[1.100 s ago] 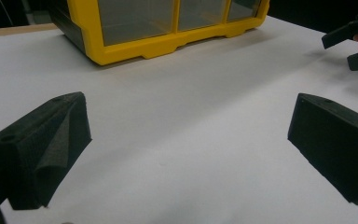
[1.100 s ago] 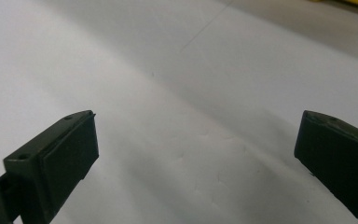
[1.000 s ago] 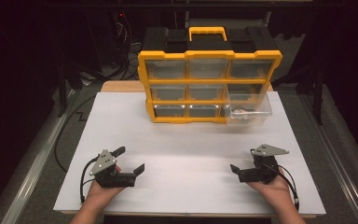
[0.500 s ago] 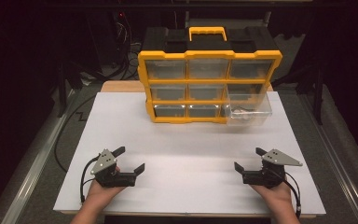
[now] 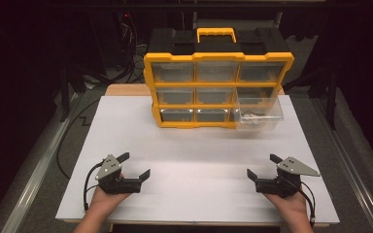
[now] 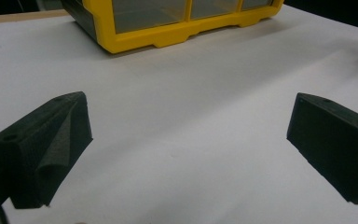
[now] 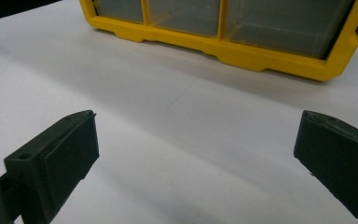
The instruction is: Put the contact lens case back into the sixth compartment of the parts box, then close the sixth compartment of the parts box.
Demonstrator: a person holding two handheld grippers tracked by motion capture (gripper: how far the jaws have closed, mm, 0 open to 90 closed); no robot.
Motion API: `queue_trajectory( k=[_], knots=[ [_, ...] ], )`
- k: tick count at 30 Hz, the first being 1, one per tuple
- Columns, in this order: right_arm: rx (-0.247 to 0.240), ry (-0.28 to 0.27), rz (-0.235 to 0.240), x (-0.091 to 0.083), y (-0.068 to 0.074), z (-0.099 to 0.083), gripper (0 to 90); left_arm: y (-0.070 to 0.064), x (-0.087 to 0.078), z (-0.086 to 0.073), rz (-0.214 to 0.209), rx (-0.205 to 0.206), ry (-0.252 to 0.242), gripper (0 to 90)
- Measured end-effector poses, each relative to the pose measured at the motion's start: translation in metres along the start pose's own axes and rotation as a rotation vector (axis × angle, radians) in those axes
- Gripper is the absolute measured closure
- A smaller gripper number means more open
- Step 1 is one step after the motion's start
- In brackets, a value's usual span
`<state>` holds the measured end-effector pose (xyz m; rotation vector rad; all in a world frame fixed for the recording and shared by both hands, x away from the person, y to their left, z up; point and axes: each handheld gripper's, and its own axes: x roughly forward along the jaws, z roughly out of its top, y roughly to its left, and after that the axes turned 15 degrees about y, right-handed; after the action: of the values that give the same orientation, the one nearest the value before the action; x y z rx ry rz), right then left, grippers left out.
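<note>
- High view: the white table top [image 5: 194, 160] is the largest thing before me, and the yellow organizer [image 5: 217, 90] stands at its far middle; I place everything else by that organizer.
- That organizer is a yellow-framed cabinet with a black top, a yellow carry handle [image 5: 216, 34] and three rows of three clear drawers. I can read no brand, label or writing on it in any view.
- Its bottom-right drawer [image 5: 257, 114] is pulled out towards me from the organizer's lower right corner. Something small lies inside, too small to tell.
- My left gripper [image 5: 137, 166] rests on the table top well apart from the organizer, near and to the left of its front. Its jaws stand wide apart with nothing between them; in the left gripper view the organizer's yellow base [image 6: 177, 32] lies ahead beyond bare white surface.
- My right gripper [image 5: 262, 166] rests well apart from the organizer too, near and to the right of its front, roughly in line with the pulled-out drawer. Its jaws are likewise spread and empty; the right gripper view shows the organizer's base [image 7: 242, 49] ahead.
</note>
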<state>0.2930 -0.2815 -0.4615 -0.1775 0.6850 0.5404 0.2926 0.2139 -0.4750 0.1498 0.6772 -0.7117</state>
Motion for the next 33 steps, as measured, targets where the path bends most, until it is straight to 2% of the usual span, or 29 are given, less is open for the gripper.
queue_trajectory(
  k=[3, 6, 8, 12, 16, 18, 20, 26, 33],
  knots=[
    [-0.007, 0.005, -0.001, 0.0003, 0.0009, -0.0017, 0.2, -0.0047, -0.0018, 0.0029, -0.009, 0.013, -0.01, 0.7],
    [-0.012, 0.02, 0.0, 0.0012, 0.0018, -0.0028, 0.2, -0.0052, -0.0044, 0.0043, -0.014, 0.008, -0.039, 0.8],
    [-0.005, 0.012, 0.0, 0.0006, 0.001, -0.0021, 0.2, -0.0047, -0.0047, 0.0038, -0.009, 0.012, -0.04, 0.8],
    [0.001, 0.003, -0.003, -0.0006, -0.0003, -0.0008, 0.2, -0.0022, -0.0024, 0.0019, -0.025, 0.014, -0.028, 0.8],
    [-0.006, 0.016, -0.007, 0.0007, -0.0004, -0.0021, 0.3, -0.0018, -0.0013, 0.0013, -0.02, 0.023, -0.017, 0.7],
    [-0.007, 0.014, -0.009, -0.0003, 0.0001, -0.0033, 0.6, -0.0024, -0.0021, 0.0011, -0.011, 0.028, -0.025, 0.3],
    [-0.015, 0.015, -0.014, -0.0013, 0.0, -0.0048, 0.8, -0.0018, -0.0027, 0.0008, -0.014, 0.015, -0.038, 0.3],
    [0.001, 0.001, -0.017, -0.0055, -0.0019, -0.0046, 2.4, -0.0018, -0.0014, -0.0001, -0.007, 0.025, -0.027, 0.3],
    [-0.017, 0.007, -0.019, -0.0046, -0.0014, -0.0046, 6.8, -0.0022, -0.0016, -0.0001, -0.006, 0.027, -0.031, 0.4]
  ],
)
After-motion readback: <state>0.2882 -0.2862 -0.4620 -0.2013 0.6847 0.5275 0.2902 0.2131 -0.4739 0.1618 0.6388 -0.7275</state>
